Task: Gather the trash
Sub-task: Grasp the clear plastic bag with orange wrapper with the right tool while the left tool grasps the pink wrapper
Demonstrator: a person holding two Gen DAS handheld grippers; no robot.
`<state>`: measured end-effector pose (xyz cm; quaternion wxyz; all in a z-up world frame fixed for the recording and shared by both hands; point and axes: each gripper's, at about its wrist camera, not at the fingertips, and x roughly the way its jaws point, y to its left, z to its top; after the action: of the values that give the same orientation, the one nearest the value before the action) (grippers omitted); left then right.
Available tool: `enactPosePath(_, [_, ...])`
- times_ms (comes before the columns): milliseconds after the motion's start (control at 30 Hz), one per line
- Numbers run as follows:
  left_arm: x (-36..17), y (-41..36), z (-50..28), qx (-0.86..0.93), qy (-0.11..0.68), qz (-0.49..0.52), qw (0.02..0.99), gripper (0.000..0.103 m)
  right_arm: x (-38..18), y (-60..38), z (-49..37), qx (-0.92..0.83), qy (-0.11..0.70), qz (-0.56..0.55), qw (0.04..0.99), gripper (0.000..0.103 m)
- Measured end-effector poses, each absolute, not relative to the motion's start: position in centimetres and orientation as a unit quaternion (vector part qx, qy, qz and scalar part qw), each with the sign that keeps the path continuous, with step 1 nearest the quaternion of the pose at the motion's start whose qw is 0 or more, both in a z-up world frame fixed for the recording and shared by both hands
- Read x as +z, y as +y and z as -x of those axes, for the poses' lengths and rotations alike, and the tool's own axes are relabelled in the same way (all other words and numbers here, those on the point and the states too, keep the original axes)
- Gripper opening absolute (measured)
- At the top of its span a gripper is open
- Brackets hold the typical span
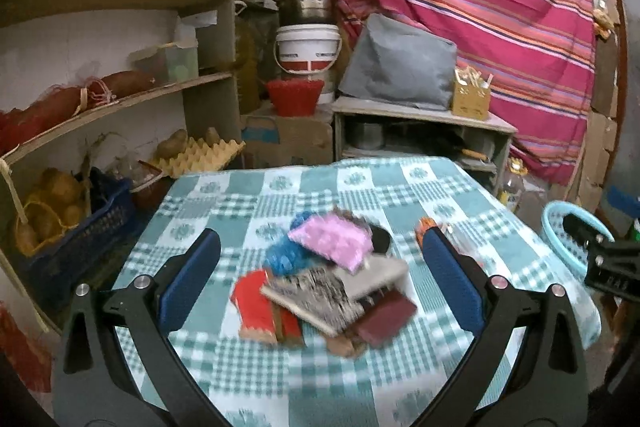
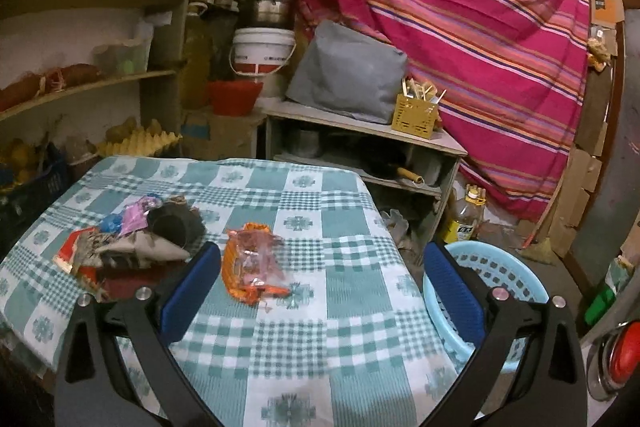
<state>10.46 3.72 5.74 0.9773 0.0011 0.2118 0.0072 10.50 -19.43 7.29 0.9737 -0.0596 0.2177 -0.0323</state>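
Observation:
A pile of trash point(image 1: 324, 287) lies on the checked tablecloth point(image 1: 280, 379): a pink wrapper point(image 1: 330, 241), a blue crumpled bag point(image 1: 284, 257), a red carton point(image 1: 260, 303), flat card pieces. My left gripper point(image 1: 320, 279) is open and empty, its fingers either side of the pile, above it. In the right wrist view the pile point(image 2: 132, 247) is at the left and an orange plastic wrapper point(image 2: 250, 263) lies alone on the tablecloth point(image 2: 340, 307). My right gripper point(image 2: 316, 291) is open and empty, just right of the wrapper. A light blue basket point(image 2: 508, 279) stands beside the table.
Shelves point(image 1: 120, 99) with potatoes and egg trays stand at the left. A low cabinet point(image 2: 360, 131) with a grey bag and yellow holder is behind the table. A striped pink cloth point(image 2: 460, 27) hangs at the back. An oil bottle point(image 2: 466, 215) stands on the floor. The basket also shows in the left wrist view point(image 1: 560, 227).

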Motion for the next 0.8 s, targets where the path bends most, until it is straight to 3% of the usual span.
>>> enactPosePath(400, [6.8, 5.5, -16.5, 0.029, 0.202, 0.02, 0.979, 0.098, 6.7, -19.0, -18.0, -0.055, 0.247, 0.063, 0.965, 0.099])
enactPosePath(800, [4.1, 6.3, -20.0, 0.048, 0.256, 0.016, 0.965, 0.098, -0.3, -18.9, -22.9, -0.03, 0.332, 0.059, 0.941, 0.099])
